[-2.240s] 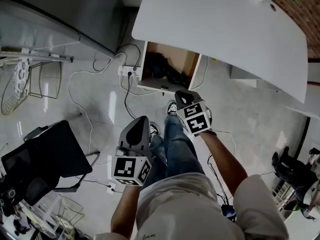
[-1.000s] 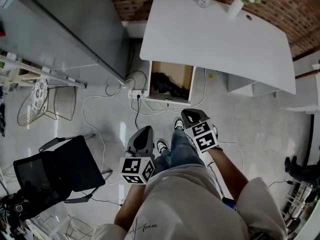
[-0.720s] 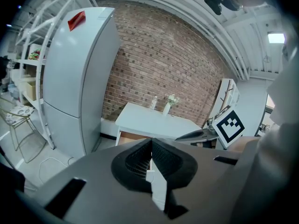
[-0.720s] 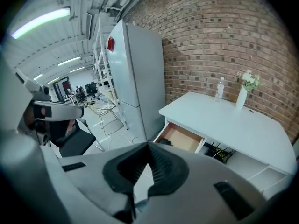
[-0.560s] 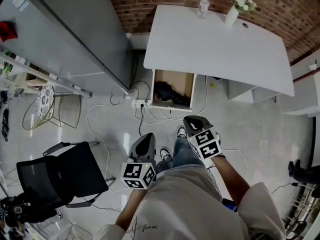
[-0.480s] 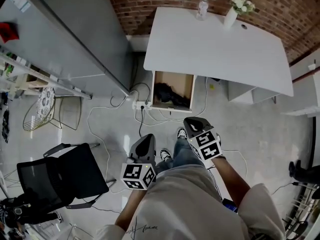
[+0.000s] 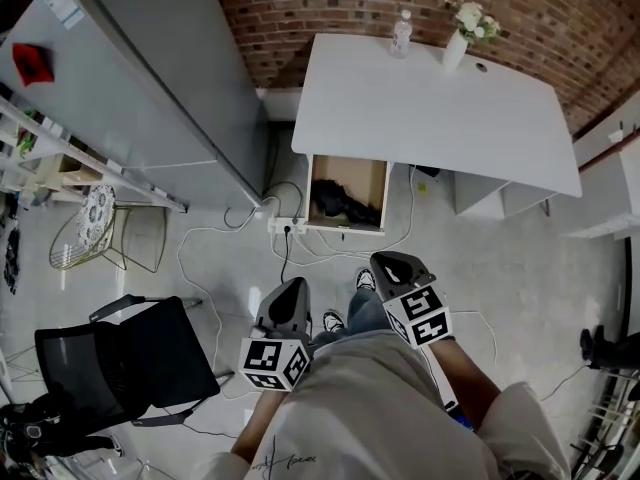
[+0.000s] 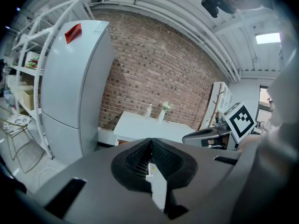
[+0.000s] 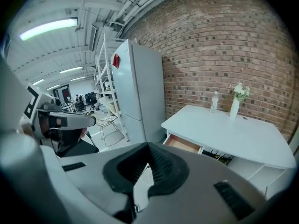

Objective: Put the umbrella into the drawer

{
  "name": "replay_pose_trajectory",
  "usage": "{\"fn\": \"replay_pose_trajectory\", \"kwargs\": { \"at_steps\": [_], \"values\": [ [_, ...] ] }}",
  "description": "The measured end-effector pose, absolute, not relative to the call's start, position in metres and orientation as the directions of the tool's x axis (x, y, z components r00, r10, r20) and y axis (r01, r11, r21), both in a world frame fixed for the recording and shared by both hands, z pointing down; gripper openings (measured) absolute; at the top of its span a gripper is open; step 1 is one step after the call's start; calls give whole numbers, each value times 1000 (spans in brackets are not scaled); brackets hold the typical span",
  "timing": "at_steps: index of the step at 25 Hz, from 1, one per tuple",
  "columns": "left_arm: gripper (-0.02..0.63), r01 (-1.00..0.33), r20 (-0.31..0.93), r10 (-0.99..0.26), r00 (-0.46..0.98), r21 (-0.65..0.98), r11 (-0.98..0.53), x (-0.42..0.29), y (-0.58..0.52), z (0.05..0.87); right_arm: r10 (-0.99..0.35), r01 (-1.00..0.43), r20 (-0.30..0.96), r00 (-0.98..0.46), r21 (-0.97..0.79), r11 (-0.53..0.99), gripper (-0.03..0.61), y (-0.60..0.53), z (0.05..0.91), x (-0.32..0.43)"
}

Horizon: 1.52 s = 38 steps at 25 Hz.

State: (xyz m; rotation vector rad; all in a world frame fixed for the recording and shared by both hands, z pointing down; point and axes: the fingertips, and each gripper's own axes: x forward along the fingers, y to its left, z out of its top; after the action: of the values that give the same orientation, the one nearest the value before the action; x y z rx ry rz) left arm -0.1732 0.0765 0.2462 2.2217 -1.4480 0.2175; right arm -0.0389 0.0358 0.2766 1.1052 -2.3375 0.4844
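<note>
Dark bundle [image 7: 338, 200] in the open drawer [image 7: 372, 178], too small and dim to make out; the drawer's back hidden under the white table [image 7: 430, 108]; person's torso [image 7: 370, 413] cut off at the bottom edge

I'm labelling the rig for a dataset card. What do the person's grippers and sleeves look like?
The left gripper and right gripper are grey wedge-shaped shells tapering to the tips, with black ribbed pads. Each carries a white cube with black square markers. No cables show on them. The person wears a pale short-sleeved top.
</note>
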Motion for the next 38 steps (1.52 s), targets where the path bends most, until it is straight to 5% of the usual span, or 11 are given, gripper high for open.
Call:
{"fn": "replay_pose_trajectory", "kwargs": {
  "at_steps": [14,38],
  "values": [
    [18,-901,363,-836,412,301,-314,-196,97,230,-725,-851,505,-469,-38,524,15,74,240,-42],
    [18,-888,317,-845,430,316,-334,-201,112,208,-682,-787,445,-580,-90,610,15,95,212,-53]
  ]
}}
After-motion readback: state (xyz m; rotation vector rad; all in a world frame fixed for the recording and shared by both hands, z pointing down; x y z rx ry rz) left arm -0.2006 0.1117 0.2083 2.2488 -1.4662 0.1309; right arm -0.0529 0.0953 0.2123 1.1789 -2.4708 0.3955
